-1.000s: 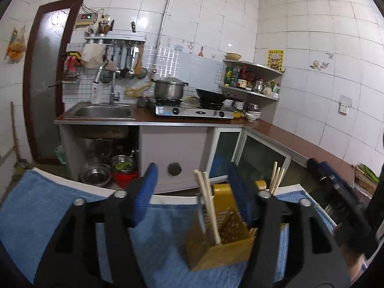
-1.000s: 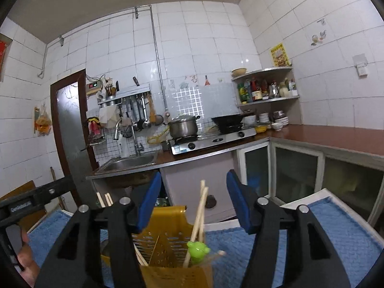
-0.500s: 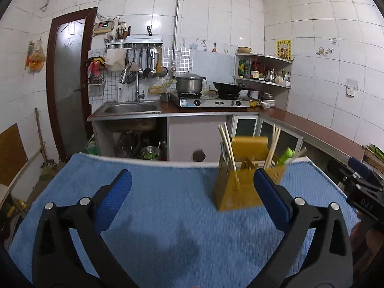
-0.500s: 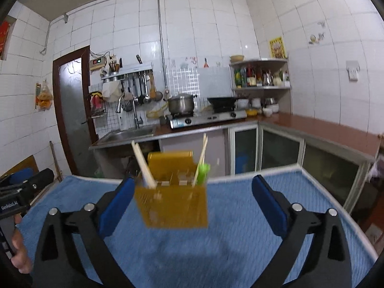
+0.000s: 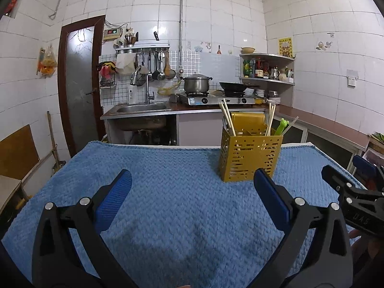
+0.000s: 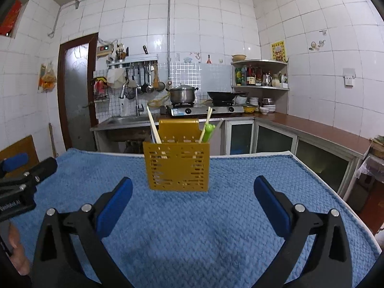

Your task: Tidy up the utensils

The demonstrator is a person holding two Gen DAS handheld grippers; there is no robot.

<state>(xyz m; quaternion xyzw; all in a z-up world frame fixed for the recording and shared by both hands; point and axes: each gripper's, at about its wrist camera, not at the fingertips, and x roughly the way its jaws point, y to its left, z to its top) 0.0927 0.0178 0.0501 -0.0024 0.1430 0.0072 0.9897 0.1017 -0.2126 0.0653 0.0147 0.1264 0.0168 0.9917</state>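
A yellow perforated utensil holder (image 5: 249, 158) stands upright on the blue towel (image 5: 172, 211), toward its far edge; it also shows in the right wrist view (image 6: 177, 166). Wooden chopsticks (image 5: 226, 117) and a green frog-topped utensil (image 5: 281, 126) stick out of it. My left gripper (image 5: 192, 192) is open and empty, well back from the holder, which lies ahead to the right. My right gripper (image 6: 192, 194) is open and empty, with the holder straight ahead and clear of the fingers.
The towel covers a table whose far edge (image 6: 240, 154) and right edge (image 6: 336, 192) show. Behind are a sink (image 5: 141, 108), a stove with a pot (image 5: 197, 84), and a counter (image 6: 319, 132). The other gripper shows at the right in the left view (image 5: 355, 196).
Both grippers have pulled back from the holder and opened wide. The holder, close between the fingers before, now stands free on the towel farther away.
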